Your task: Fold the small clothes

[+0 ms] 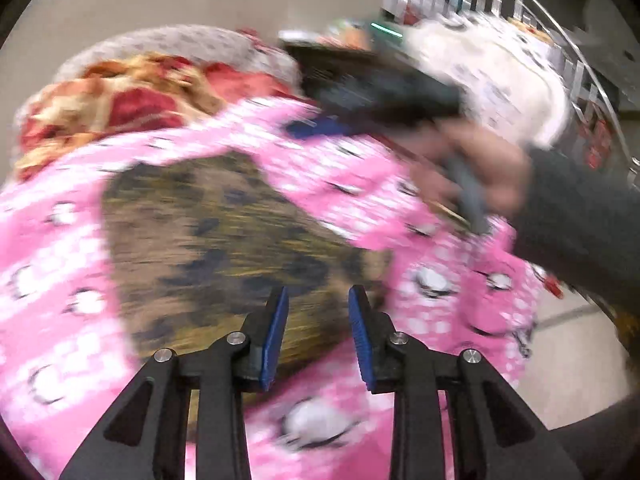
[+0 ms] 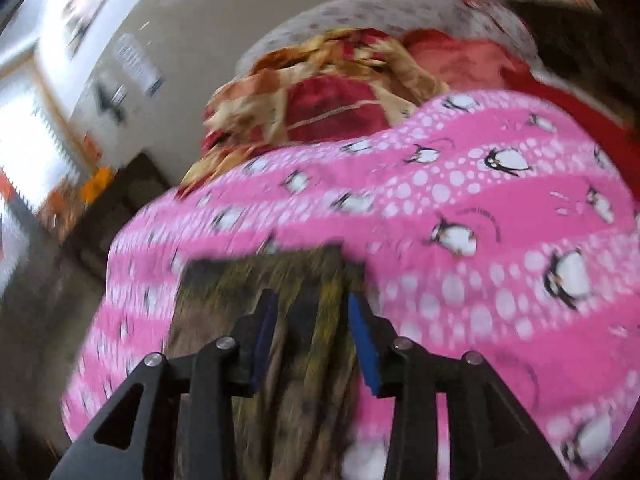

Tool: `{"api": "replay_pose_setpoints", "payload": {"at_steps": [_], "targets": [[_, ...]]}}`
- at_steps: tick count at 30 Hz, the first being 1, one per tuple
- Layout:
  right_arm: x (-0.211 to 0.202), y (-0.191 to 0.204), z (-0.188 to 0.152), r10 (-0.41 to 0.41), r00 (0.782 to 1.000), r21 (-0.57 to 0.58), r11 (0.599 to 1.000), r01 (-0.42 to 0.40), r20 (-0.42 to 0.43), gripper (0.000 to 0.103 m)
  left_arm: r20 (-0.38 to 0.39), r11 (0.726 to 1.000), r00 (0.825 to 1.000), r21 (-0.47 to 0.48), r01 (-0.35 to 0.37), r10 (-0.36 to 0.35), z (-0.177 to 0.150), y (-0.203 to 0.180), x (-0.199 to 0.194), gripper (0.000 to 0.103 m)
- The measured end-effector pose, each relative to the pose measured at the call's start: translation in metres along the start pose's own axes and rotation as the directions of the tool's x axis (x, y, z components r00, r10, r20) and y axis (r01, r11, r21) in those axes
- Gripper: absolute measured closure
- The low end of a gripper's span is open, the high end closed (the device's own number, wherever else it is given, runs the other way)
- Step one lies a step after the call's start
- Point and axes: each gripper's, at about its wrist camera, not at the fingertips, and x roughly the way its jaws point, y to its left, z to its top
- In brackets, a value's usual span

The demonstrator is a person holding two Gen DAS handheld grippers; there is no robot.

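Olive-brown mottled small garment [image 1: 208, 240] lies on the pink penguin-print blanket [image 2: 460, 200], apparently part-folded; left gripper [image 1: 318, 312] gapes empty above, right gripper [image 2: 310, 316] straddles its bunched cloth, grip unclear.

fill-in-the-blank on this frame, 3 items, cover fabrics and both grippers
1. The brown-and-yellow garment lies on a pink blanket printed with ____.
2. The left gripper has its jaws ____, nothing between the pads.
3. Cloth of the ____ garment sits between the right gripper fingers.
4. Beyond the pink blanket lies a crumpled red-and-____ cloth.

Missing: penguins; open; brown-and-yellow; tan
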Motion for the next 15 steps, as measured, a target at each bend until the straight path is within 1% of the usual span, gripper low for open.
{"api": "replay_pose_setpoints", "payload": {"at_steps": [1, 2, 3, 4, 5, 6, 8, 9, 10, 11, 12, 13, 15], "targets": [[-0.008, 0.015, -0.012, 0.007, 1.000, -0.045, 0.999, -0.007, -0.008, 0.065, 0.014, 0.999, 0.999, -0.013, -0.044, 0.044, -0.003, 0.010, -0.007, 0.093], [-0.017, 0.031, -0.028, 0.027, 1.000, -0.098, 0.995, -0.028, -0.015, 0.072, 0.016, 0.995, 0.996, -0.035, -0.089, 0.090, -0.006, 0.022, -0.010, 0.093], [-0.019, 0.046, -0.040, 0.032, 0.999, -0.135, 0.990, -0.036, -0.029, 0.086, -0.006, 0.990, 0.992, -0.058, -0.127, 0.127, -0.008, 0.033, -0.009, 0.094], [-0.024, 0.061, -0.055, 0.013, 0.999, -0.179, 0.984, -0.021, -0.048, 0.090, -0.032, 0.985, 0.988, -0.083, -0.153, 0.151, -0.012, 0.041, -0.006, 0.101], [-0.025, 0.077, -0.071, -0.020, 0.997, -0.230, 0.973, 0.002, -0.073, 0.094, -0.051, 0.980, 0.986, -0.109, -0.166, 0.161, -0.017, 0.049, -0.003, 0.103], [-0.025, 0.091, -0.086, -0.066, 0.994, -0.277, 0.960, 0.040, -0.085, 0.095, -0.067, 0.977, 0.984, -0.127, -0.173, 0.165, -0.021, 0.053, 0.001, 0.103], [-0.024, 0.107, -0.109, -0.134, 0.987, -0.320, 0.942, 0.097, -0.093, 0.095, -0.097, 0.975, 0.982, -0.140, -0.173, 0.161, -0.029, 0.053, 0.009, 0.103], [-0.021, 0.110, -0.122, -0.177, 0.980, -0.340, 0.930, 0.138, -0.088, 0.095, -0.128, 0.975, 0.979, -0.139, -0.175, 0.158, -0.035, 0.053, 0.018, 0.103], [-0.020, 0.107, -0.136, -0.207, 0.973, -0.337, 0.927, 0.163, -0.099, 0.095, -0.156, 0.975, 0.975, -0.131, -0.179, 0.158, -0.040, 0.051, 0.026, 0.103], [-0.014, 0.099, -0.148, -0.219, 0.966, -0.316, 0.934, 0.167, -0.138, 0.095, -0.151, 0.976, 0.976, -0.127, -0.175, 0.156, -0.046, 0.050, 0.030, 0.103], [-0.005, 0.085, -0.163, -0.197, 0.965, -0.267, 0.953, 0.147, -0.172, 0.096, -0.130, 0.976, 0.977, -0.115, -0.184, 0.169, -0.049, 0.048, 0.029, 0.103], [-0.009, 0.081, -0.171, -0.167, 0.982, -0.249, 0.958, 0.141, -0.089, 0.096, -0.125, 0.976, 0.976, -0.102, -0.191, 0.178, -0.051, 0.046, 0.029, 0.103], [-0.013, 0.079, -0.177, -0.161, 0.985, -0.242, 0.960, 0.141, -0.067, 0.096, -0.118, 0.975, 0.976, -0.101, -0.196, 0.184, -0.053, 0.045, 0.029, 0.103]]}}
